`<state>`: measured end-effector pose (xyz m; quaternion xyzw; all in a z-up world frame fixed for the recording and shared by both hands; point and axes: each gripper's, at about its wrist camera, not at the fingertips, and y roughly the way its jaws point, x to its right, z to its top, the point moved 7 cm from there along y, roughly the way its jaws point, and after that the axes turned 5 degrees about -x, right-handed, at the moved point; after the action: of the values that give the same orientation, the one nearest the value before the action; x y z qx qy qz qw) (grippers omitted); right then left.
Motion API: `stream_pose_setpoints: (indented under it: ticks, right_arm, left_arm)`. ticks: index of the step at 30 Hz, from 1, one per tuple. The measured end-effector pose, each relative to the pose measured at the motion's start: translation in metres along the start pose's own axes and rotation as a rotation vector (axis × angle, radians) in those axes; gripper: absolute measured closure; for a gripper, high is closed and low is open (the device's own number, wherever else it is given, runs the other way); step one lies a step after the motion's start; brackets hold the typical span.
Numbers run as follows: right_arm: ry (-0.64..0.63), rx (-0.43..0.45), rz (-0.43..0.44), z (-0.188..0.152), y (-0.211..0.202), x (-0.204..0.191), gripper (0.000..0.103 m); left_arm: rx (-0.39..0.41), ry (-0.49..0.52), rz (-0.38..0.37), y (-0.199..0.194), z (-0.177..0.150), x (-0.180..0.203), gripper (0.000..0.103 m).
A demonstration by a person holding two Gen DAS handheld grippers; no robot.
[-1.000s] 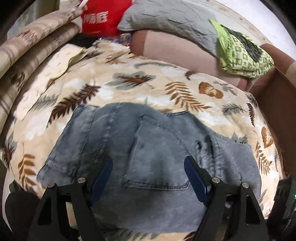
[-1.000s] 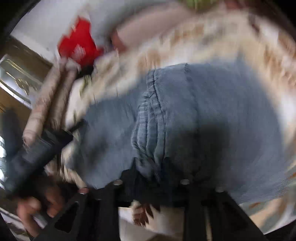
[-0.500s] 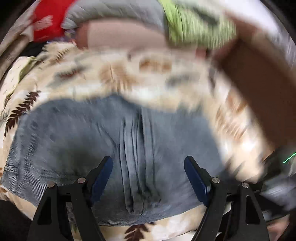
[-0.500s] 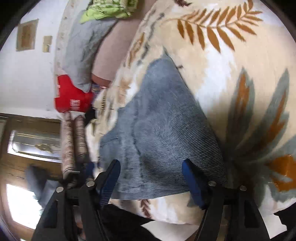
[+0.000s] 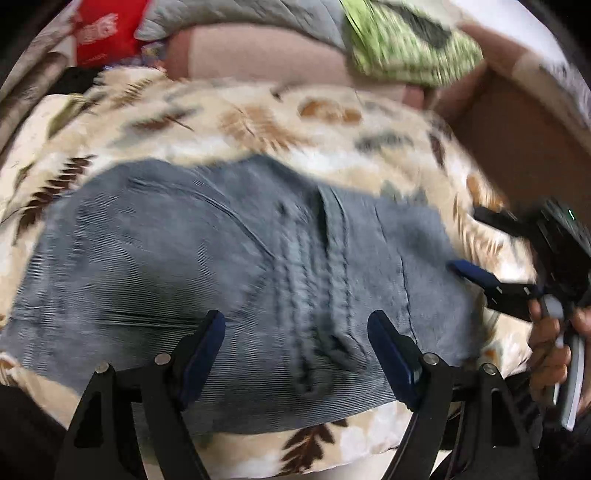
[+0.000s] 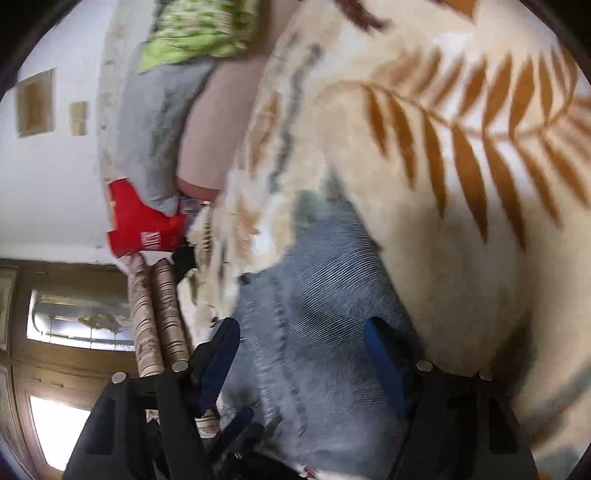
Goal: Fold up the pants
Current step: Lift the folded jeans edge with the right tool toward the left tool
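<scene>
Grey-blue corduroy pants (image 5: 207, 266) lie folded on a cream blanket with a leaf print (image 5: 258, 122); a bunched seam runs down their right half. My left gripper (image 5: 295, 332) hovers open above the near edge of the pants, with nothing between its blue pads. At the right edge of the pants a hand (image 5: 550, 343) holds my right gripper (image 5: 476, 275). In the right wrist view that gripper (image 6: 301, 332) stands open over a corner of the pants (image 6: 325, 295), and the cloth lies loose beneath it.
Behind the blanket are a red bag (image 5: 103, 33), a grey pillow (image 5: 236, 14) and a green patterned cloth (image 5: 410, 48) on a pink-brown bolster (image 5: 266, 55). A brown panel (image 5: 524, 129) rises at the right. Rolled mats (image 6: 159, 314) and a wooden door (image 6: 74, 325) stand at the left.
My right gripper let go of the bunched pants, opened and rolled while drawing off to the pants' right edge. The left gripper stayed open and slid right over the pants.
</scene>
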<state>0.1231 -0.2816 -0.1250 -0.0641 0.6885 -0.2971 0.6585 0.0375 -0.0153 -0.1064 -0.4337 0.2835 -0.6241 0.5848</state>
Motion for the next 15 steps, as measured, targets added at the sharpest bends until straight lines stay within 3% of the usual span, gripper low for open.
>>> stream_pose_setpoints:
  ticks: [4, 6, 9, 12, 15]
  right_arm:
    - [-0.148, 0.010, 0.022, -0.036, -0.024, -0.040, 0.029]
    - [-0.164, -0.059, 0.025, -0.065, -0.014, -0.043, 0.029]
    - [-0.094, -0.130, 0.062, -0.099, 0.007, -0.034, 0.028]
    - [0.008, -0.160, 0.158, -0.115, 0.033, -0.036, 0.029]
    - [0.073, -0.181, 0.151, -0.125, 0.060, -0.032, 0.029]
  left_arm:
    - [0.058, -0.115, 0.034, -0.023, 0.003, -0.041, 0.023]
    - [0.086, -0.169, 0.046, -0.026, 0.006, -0.061, 0.023]
    - [0.075, -0.229, 0.028, -0.025, 0.003, -0.081, 0.023]
    - [0.087, -0.238, 0.015, -0.026, 0.002, -0.089, 0.023]
    - [0.085, -0.246, -0.010, -0.027, -0.001, -0.090, 0.023]
